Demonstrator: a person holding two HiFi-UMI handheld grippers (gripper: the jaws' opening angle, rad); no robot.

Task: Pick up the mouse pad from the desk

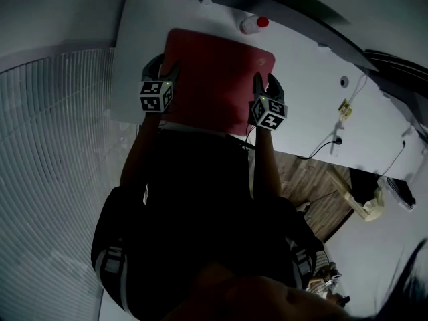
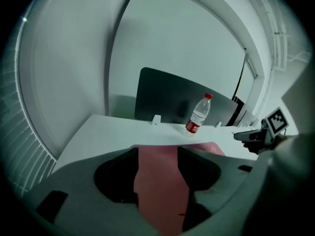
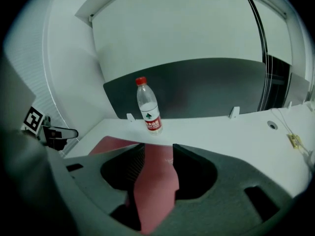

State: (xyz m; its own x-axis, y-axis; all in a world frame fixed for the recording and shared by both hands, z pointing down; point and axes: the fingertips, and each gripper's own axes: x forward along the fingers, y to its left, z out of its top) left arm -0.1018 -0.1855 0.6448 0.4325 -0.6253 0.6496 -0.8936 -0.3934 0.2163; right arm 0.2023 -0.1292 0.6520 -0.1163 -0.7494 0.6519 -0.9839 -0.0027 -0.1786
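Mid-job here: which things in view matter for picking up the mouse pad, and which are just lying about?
For the job:
- red mouse pad
- left gripper, open over the pad
- right gripper, open over the pad
- white desk

Lying about:
- water bottle
- connector on its cable
- grey divider panel

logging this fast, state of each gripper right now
left gripper: open, holding nothing, over the mouse pad
right gripper: open, holding nothing

Dark outfit, grey grippers, lol
Black top had grey striped patches; left gripper and right gripper each wore a black-and-white marker cube.
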